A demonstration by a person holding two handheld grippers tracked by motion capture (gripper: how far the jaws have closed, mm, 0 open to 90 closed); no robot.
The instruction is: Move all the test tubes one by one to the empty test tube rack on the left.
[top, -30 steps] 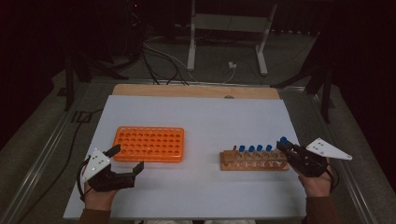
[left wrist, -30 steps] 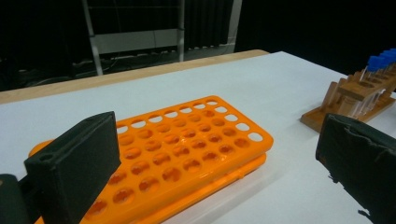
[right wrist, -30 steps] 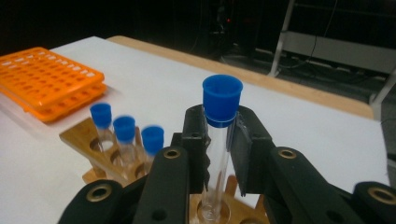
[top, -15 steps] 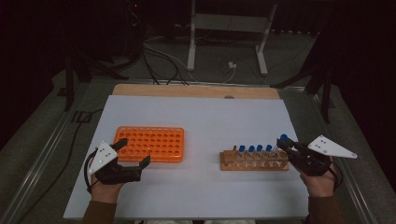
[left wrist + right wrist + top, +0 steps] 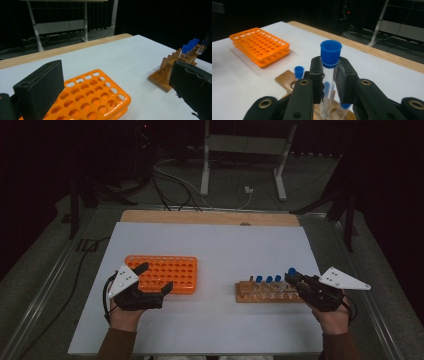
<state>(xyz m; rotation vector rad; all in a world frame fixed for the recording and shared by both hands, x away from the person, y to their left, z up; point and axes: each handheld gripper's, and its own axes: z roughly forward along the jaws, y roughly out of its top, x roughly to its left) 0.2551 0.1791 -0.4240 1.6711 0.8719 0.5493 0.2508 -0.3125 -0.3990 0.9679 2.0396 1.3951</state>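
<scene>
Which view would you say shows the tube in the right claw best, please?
The right gripper view: the tube stands close up between the right claw jaws, blue cap clear. The high view shows it small, above the wooden rack. The left gripper view catches a glassy sliver at its edge.

Glossy orange plastic rack [image 5: 92, 97], brown wooden stand [image 5: 267, 292], clear tube [image 5: 329, 85] with blue cap, matt white worktop [image 5: 220, 250].

Flat orange plastic multi-hole tube rack [image 5: 162, 273] lies left on the white table sheet [image 5: 220, 250]; stepped wooden tube rack [image 5: 265, 292] lies right, well apart, with clear blue-capped tubes [image 5: 268, 281] standing in it.
</scene>
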